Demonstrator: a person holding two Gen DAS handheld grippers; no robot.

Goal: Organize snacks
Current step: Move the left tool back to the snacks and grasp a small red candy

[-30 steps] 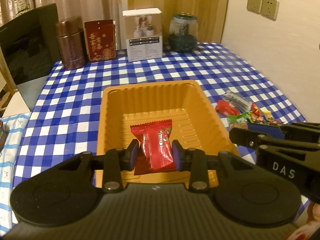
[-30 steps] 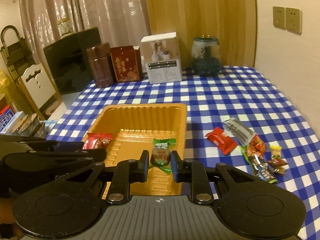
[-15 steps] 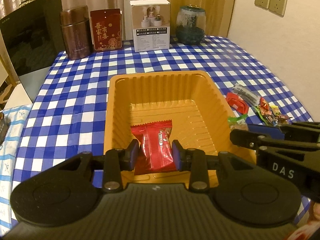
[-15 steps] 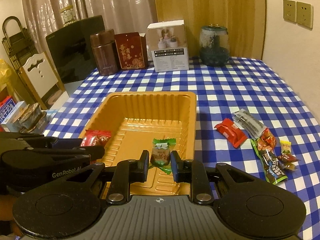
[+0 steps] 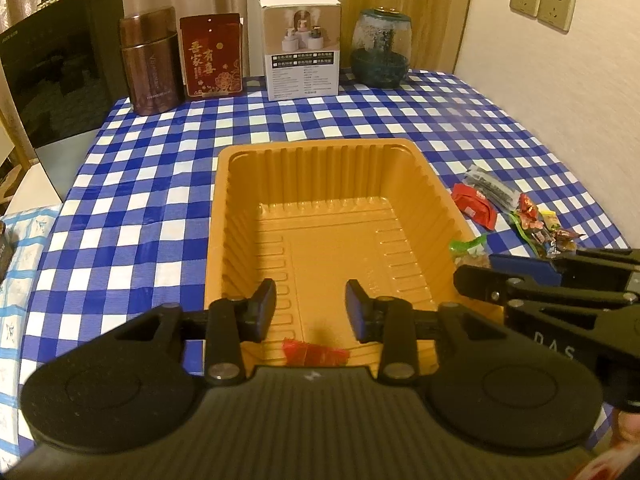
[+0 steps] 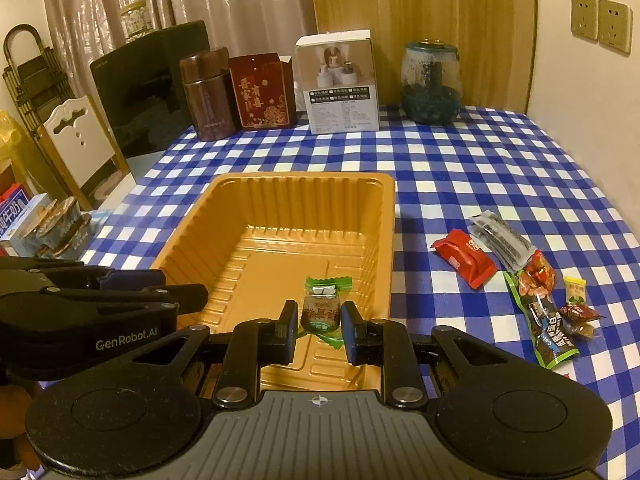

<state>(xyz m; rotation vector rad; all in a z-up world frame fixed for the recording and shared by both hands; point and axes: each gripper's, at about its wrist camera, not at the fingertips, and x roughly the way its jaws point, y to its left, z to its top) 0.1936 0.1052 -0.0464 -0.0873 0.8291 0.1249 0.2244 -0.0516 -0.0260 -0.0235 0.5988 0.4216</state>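
An orange plastic tray sits on the blue checked tablecloth. My left gripper is open over the tray's near end. A red snack packet lies in the tray just below it, partly hidden by the gripper body. My right gripper is shut on a green-wrapped candy above the tray's near right part; the candy also shows in the left wrist view. Loose snacks lie on the cloth right of the tray.
At the table's back stand a brown tin, a red box, a white box and a glass jar. A dark panel leans at the left edge. A wall runs along the right.
My left gripper opened and the red packet dropped out of it into the tray. My right gripper still holds the green candy over the tray.
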